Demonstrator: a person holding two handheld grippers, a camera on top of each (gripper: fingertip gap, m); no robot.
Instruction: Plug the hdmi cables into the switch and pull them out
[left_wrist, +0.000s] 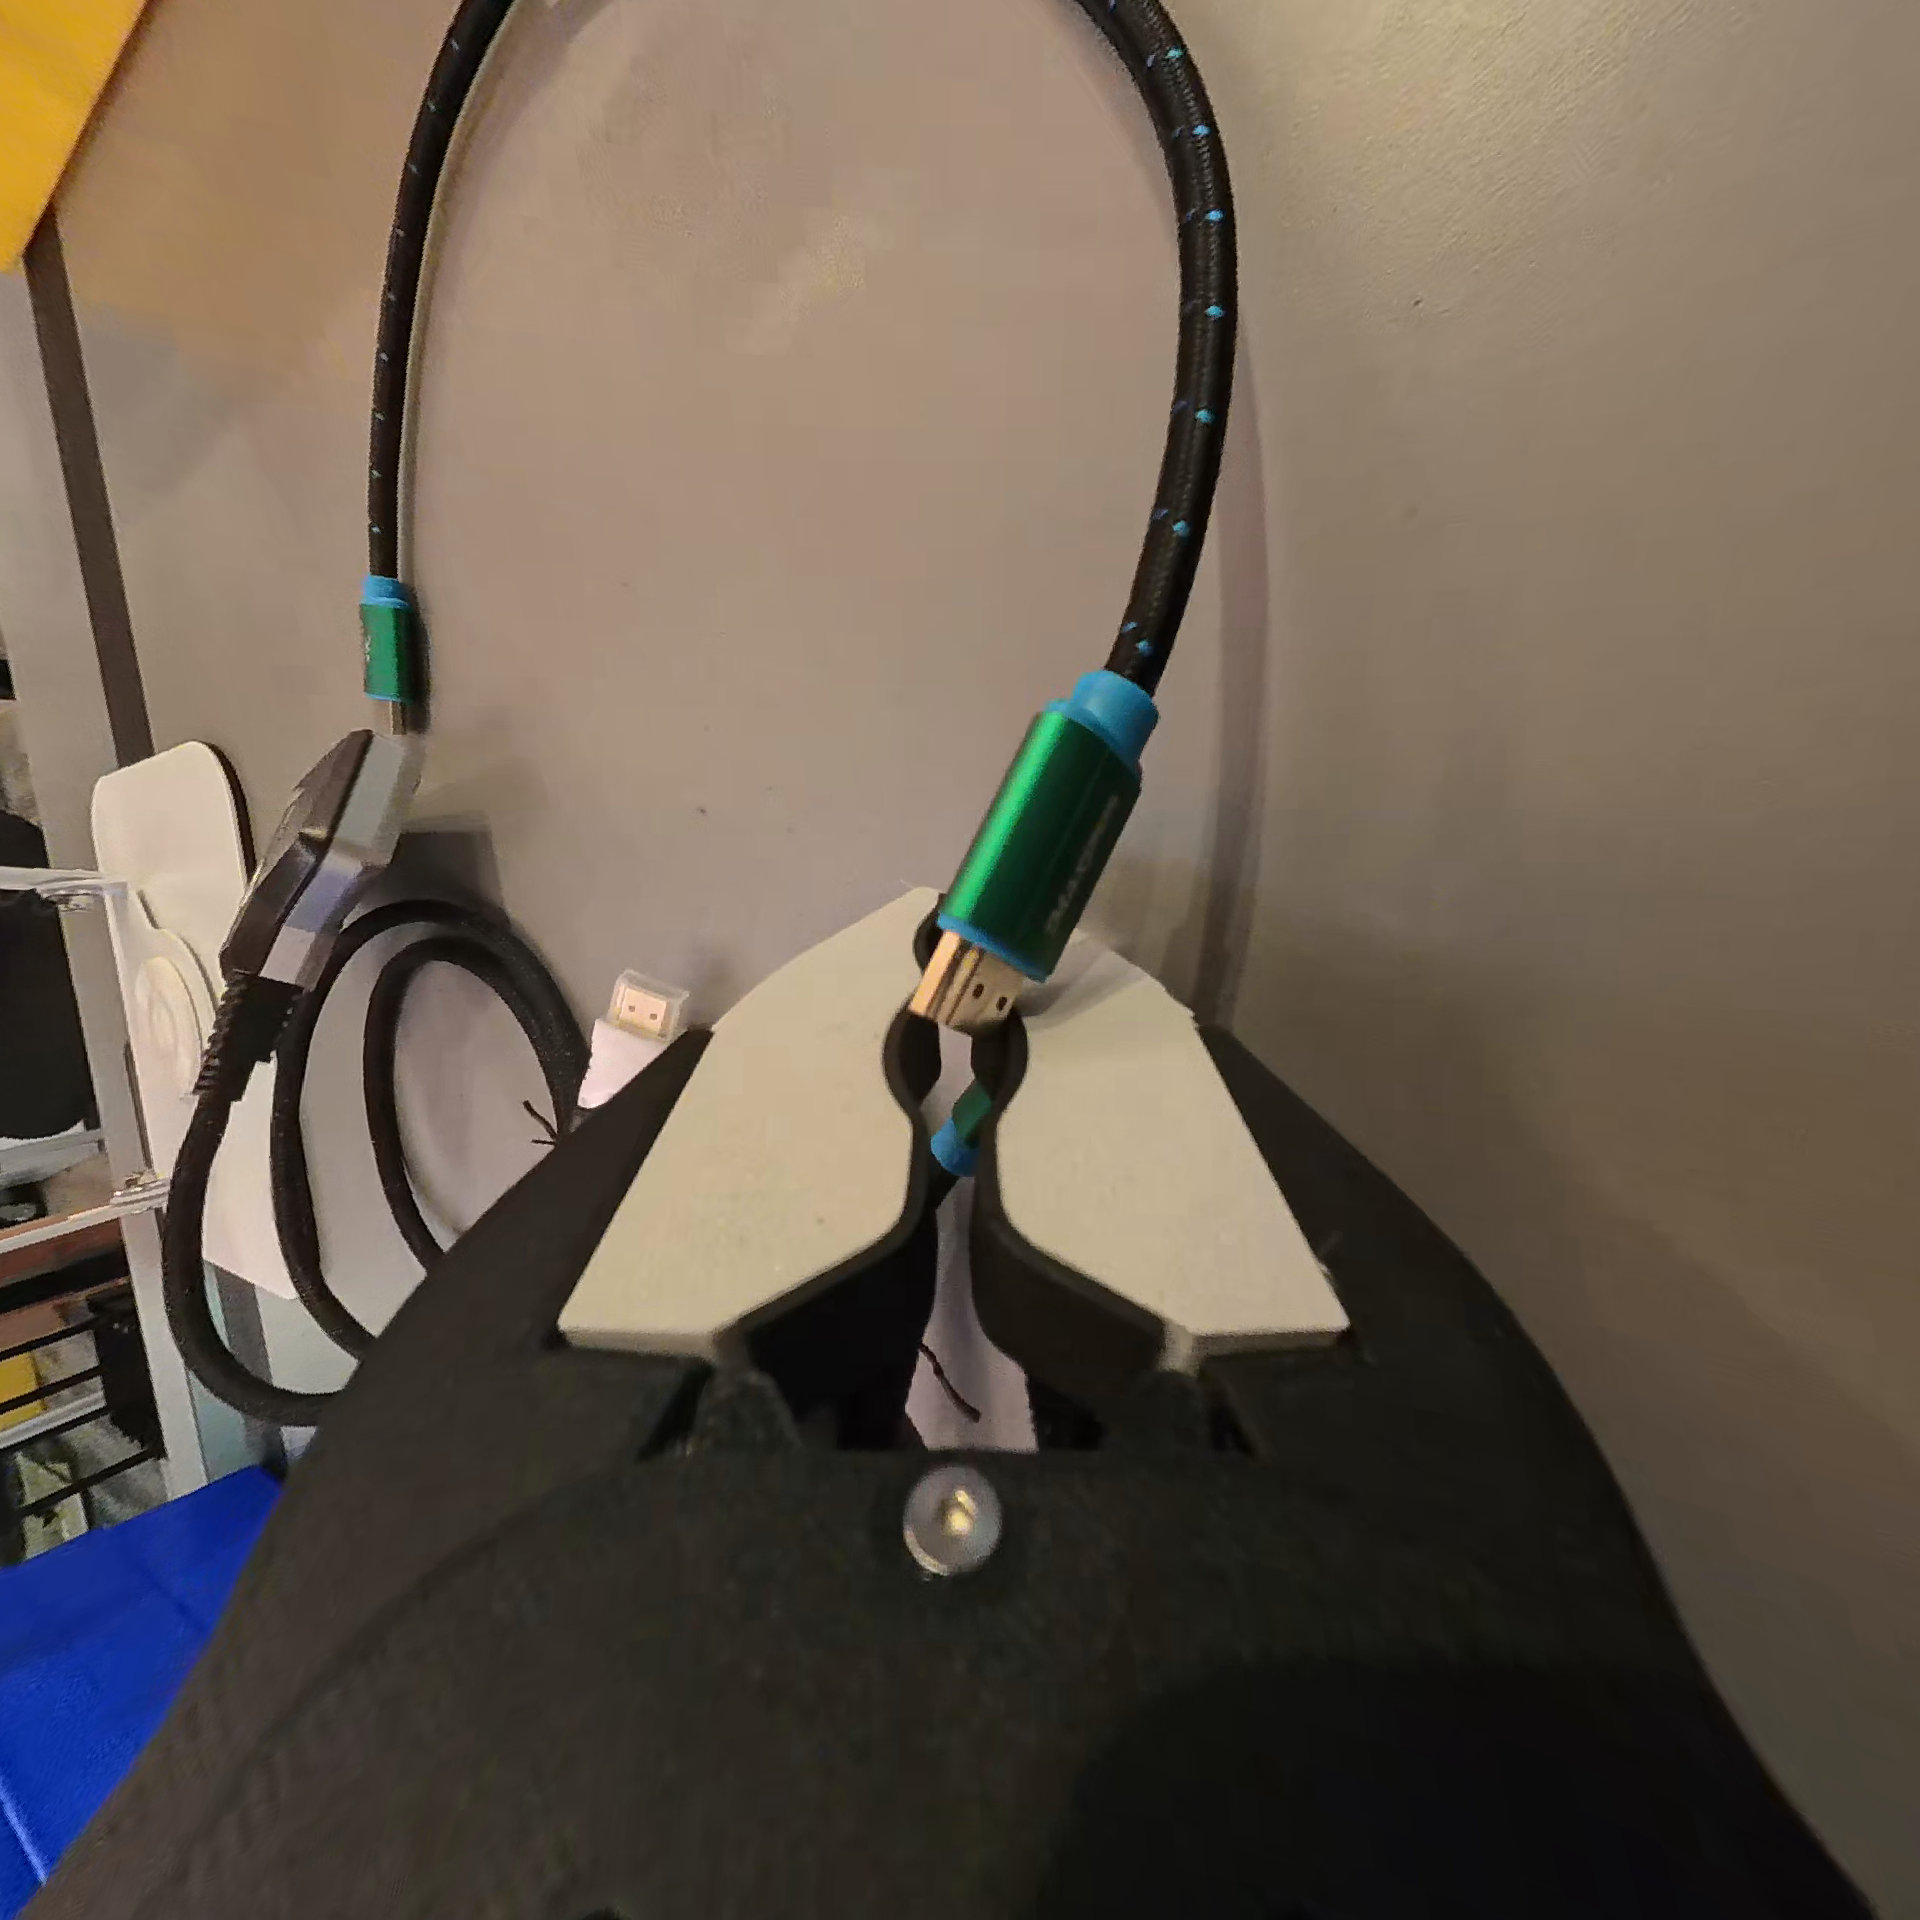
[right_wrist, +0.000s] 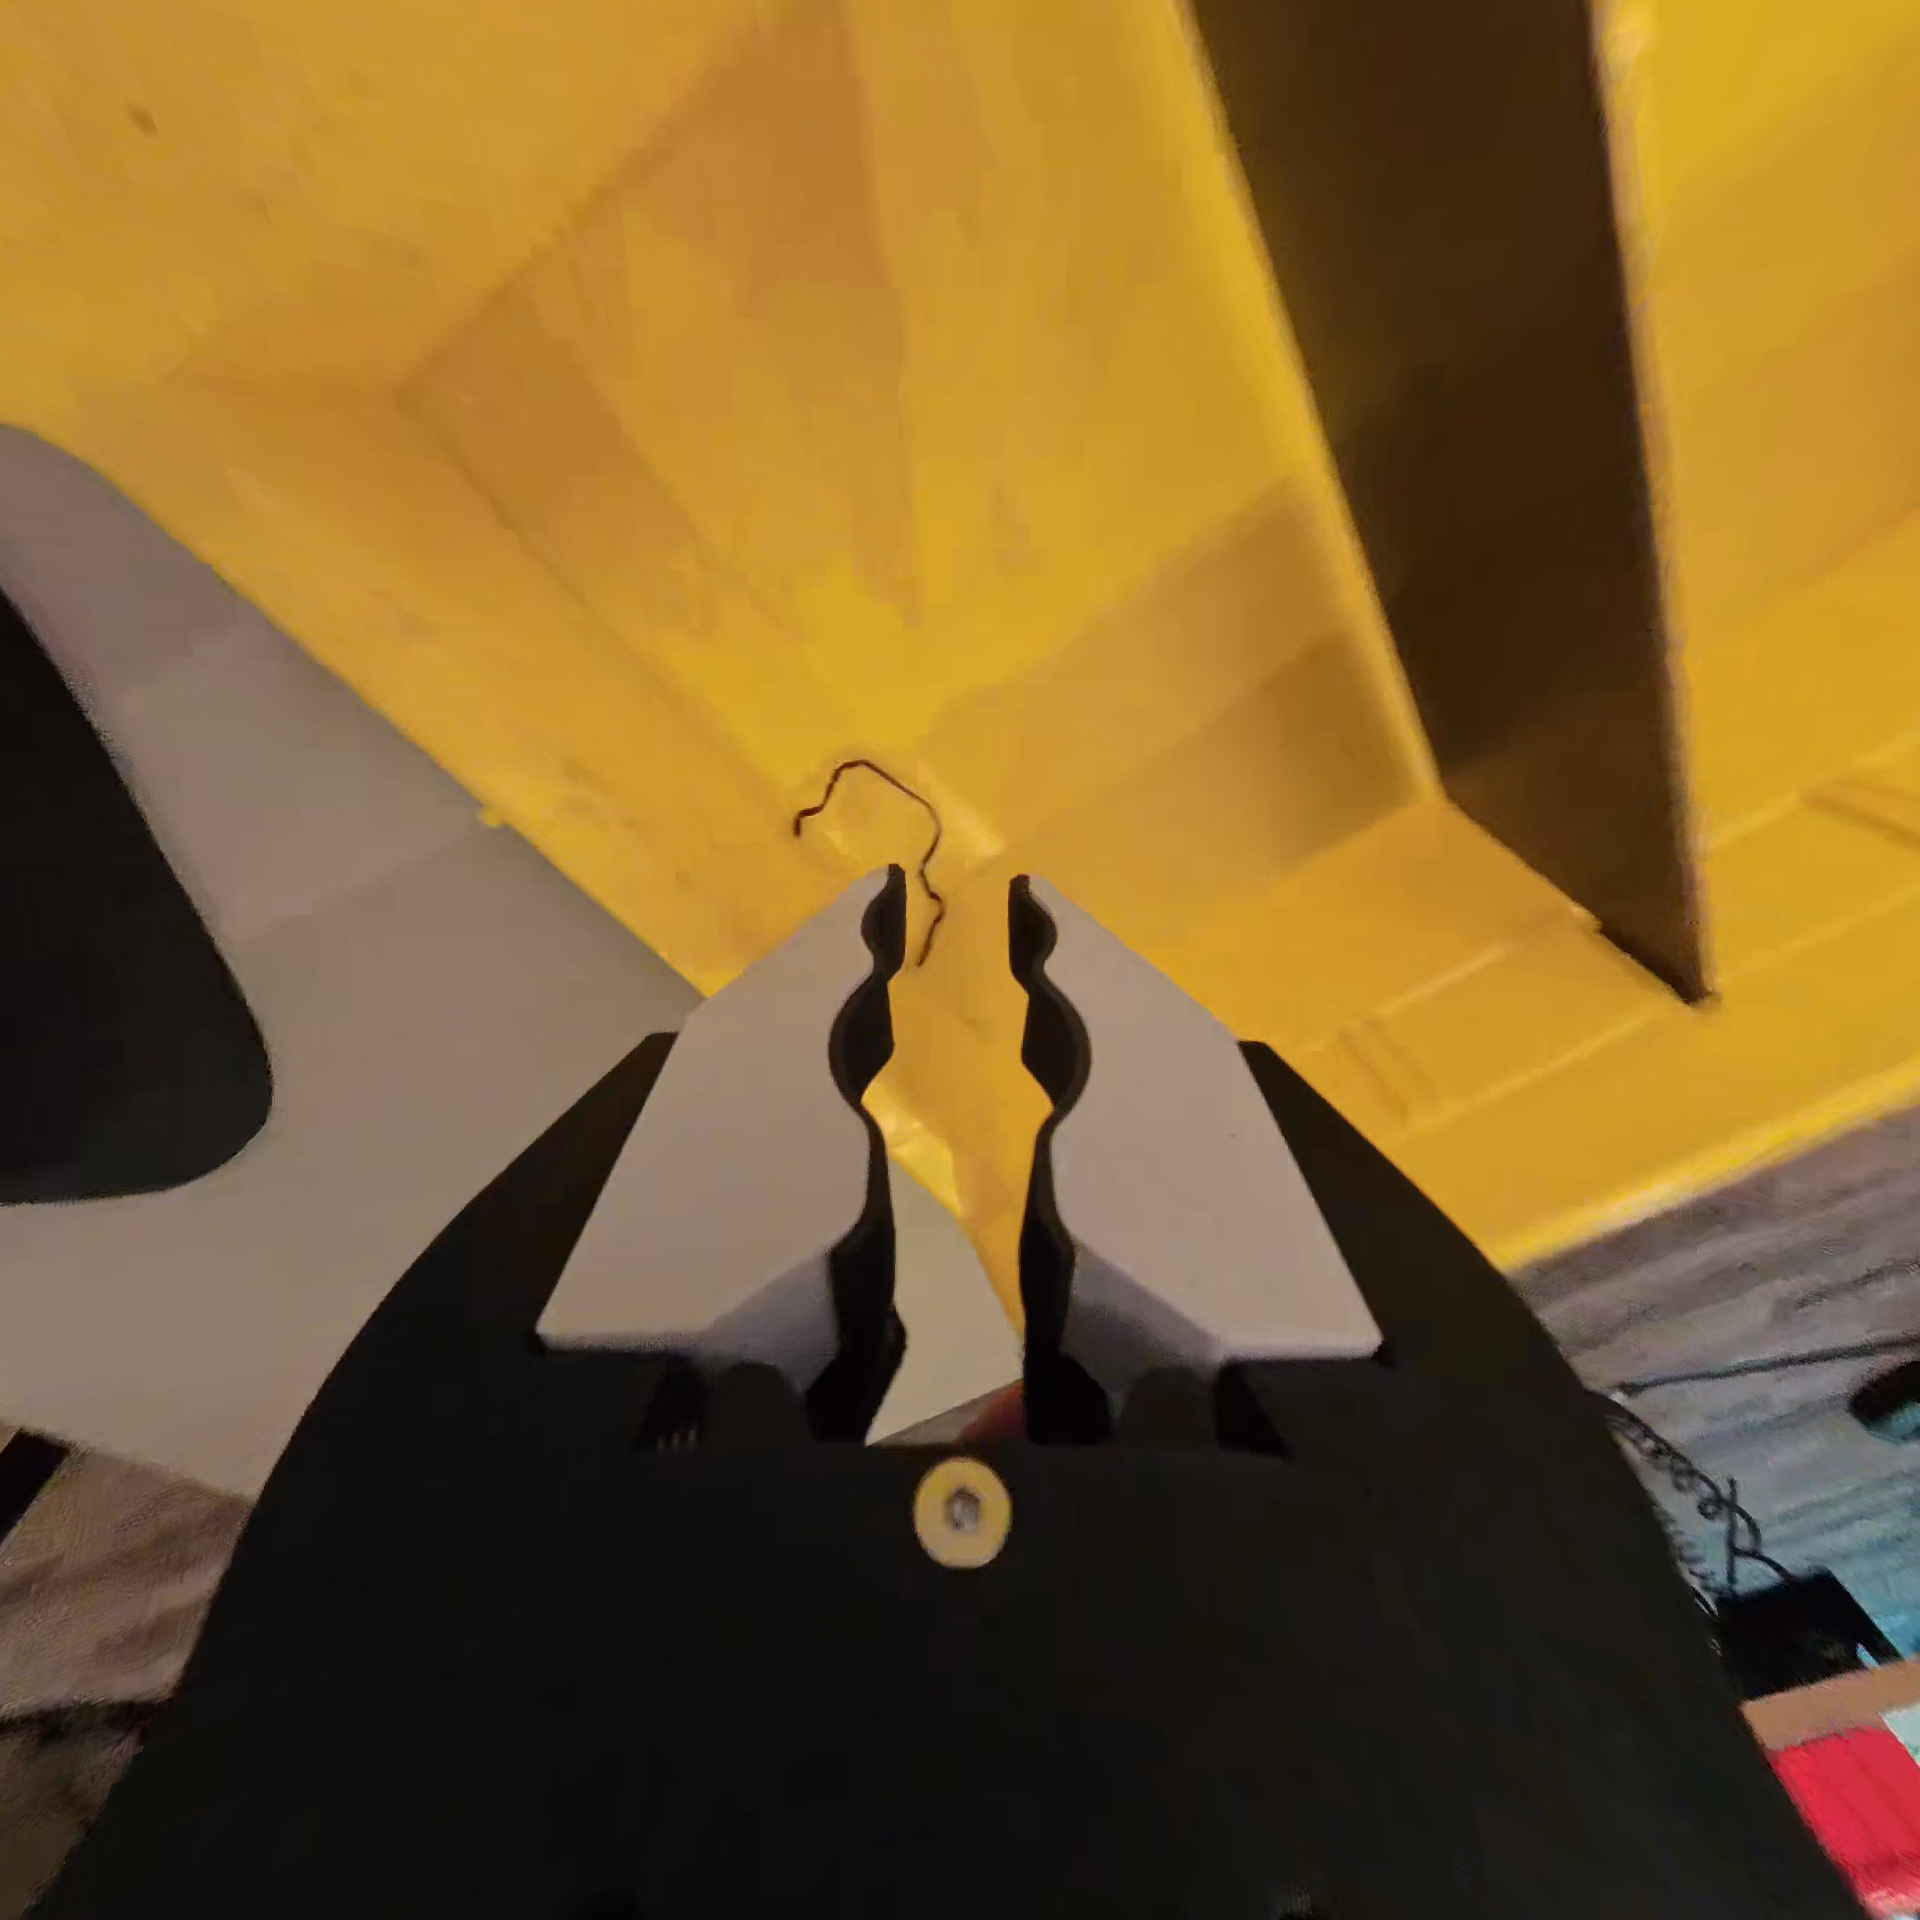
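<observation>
Left gripper (left_wrist: 961, 997), matte grey pads, seems closed around a braided black cable (left_wrist: 1195, 436) with glossy green plug (left_wrist: 1049, 842); right gripper (right_wrist: 954, 883) open, empty.

Blue surface (left_wrist: 94, 1662) lower left, possibly table; coiled black cable (left_wrist: 312, 1143) apparently above it

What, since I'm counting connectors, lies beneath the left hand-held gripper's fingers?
Through their gap, a green connector with a blue collar shows; a white plug peeks out left. The rest is covered.
</observation>
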